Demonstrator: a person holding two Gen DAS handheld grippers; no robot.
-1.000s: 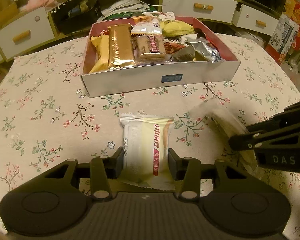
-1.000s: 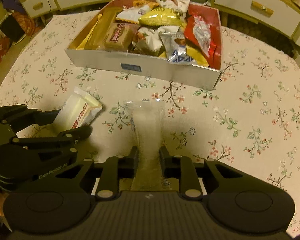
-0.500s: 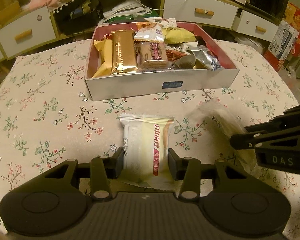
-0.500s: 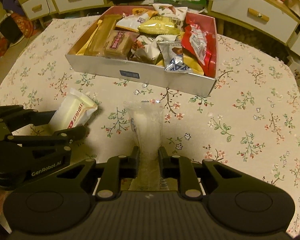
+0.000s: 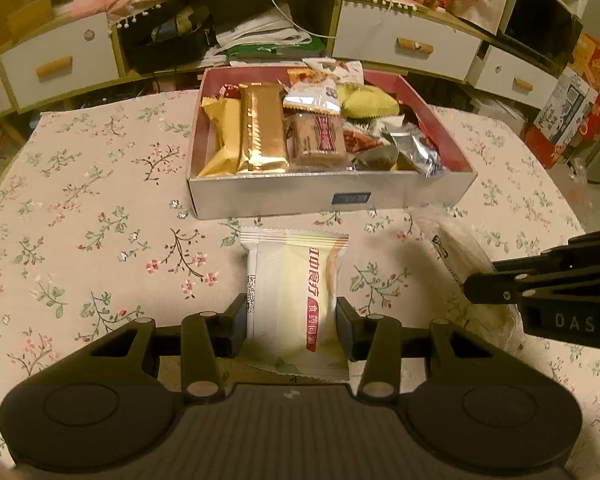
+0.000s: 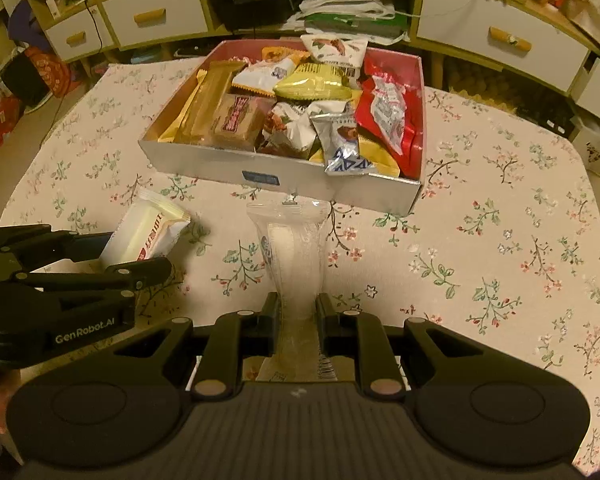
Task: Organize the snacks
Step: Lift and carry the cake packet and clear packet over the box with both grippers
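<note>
My left gripper (image 5: pixel 291 322) is shut on a white and cream snack packet (image 5: pixel 294 280) with red lettering, its pads pressing both long sides. My right gripper (image 6: pixel 298 316) is shut on a clear plastic-wrapped snack (image 6: pixel 294 252) that is pinched narrow between the pads. Both packets point toward an open silver-walled box (image 5: pixel 324 198) with a red interior, packed with several wrapped snacks, among them a gold bar (image 5: pixel 262 128). In the right wrist view the left gripper (image 6: pixel 112 254) and its packet (image 6: pixel 148 228) sit to the left; the box (image 6: pixel 228 164) lies just ahead.
The box stands on a floral tablecloth (image 5: pixel 100 220). Behind the table are white drawer units with wooden handles (image 5: pixel 408 44) and a cluttered open shelf (image 5: pixel 260 36). Cartons (image 5: pixel 572 100) stand on the floor at the right. Bare cloth stretches to the right (image 6: pixel 500 260).
Both grippers have risen slightly with their packets, and the box now appears a little farther and more from above. Both grips are unchanged.
</note>
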